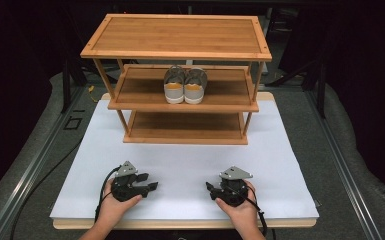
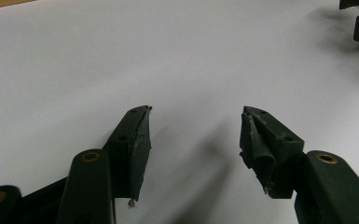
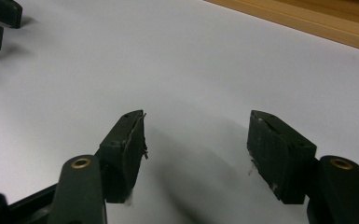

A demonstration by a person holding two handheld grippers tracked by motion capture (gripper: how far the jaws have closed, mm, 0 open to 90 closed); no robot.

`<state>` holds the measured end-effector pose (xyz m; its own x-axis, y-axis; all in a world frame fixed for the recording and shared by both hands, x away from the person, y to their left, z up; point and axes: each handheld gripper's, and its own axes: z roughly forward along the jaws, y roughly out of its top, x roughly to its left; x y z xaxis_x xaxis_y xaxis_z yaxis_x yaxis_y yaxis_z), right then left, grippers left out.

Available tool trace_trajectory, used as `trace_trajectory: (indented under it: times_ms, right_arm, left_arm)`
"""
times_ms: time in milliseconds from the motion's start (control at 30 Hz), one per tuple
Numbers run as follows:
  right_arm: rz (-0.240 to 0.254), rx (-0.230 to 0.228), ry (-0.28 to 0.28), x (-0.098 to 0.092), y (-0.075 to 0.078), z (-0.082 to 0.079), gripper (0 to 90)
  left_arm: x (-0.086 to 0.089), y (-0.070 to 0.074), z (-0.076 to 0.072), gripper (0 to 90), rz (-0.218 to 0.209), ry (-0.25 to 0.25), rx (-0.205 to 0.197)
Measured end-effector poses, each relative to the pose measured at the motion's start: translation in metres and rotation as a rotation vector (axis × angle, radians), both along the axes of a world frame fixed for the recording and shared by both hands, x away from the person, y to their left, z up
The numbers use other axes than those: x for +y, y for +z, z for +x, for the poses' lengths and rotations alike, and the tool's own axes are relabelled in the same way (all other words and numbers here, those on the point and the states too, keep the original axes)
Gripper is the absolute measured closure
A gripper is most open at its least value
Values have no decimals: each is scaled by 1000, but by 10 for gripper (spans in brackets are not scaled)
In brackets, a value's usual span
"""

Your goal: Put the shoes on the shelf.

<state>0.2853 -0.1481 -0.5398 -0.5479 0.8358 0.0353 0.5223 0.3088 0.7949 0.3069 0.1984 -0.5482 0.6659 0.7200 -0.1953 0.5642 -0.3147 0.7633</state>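
Cable trails from my left gripper [image 1: 151,181] and drops off the near edge of the white sheet [image 1: 190,165], its end cut off at the frame. That gripper rests on the sheet in my left hand [image 1: 114,204], well in front of the wooden rack [image 1: 177,75] and toward its left side, with its jaws spread and nothing between them. In the left gripper view the worn black pads [image 2: 137,154] look chipped and frayed over smooth, matte white.

On the rack's middle shelf, at its centre, stands a pair of grey shoes [image 1: 185,85], heels toward me; their toes are hidden under the top shelf. The rack is slatted bamboo with three flat shelves on thin posts.

My right gripper [image 1: 209,188], held in my right hand [image 1: 237,202], sits on the sheet before the rack's right side, jaws released wide and empty. In the right gripper view a wooden strip is cut off by the upper right corner.
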Motion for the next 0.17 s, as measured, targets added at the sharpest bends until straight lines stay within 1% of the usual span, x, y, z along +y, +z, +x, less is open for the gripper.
trace_trajectory:
  times_ms: [67,167]
  right_arm:
    - [1,3,-2,0,0,0,363]
    - [0,7,0,-1,0,0,359]
  left_arm:
    - [0,0,0,428,2,-1,3]
    - [0,1,2,428,-6,2,25]
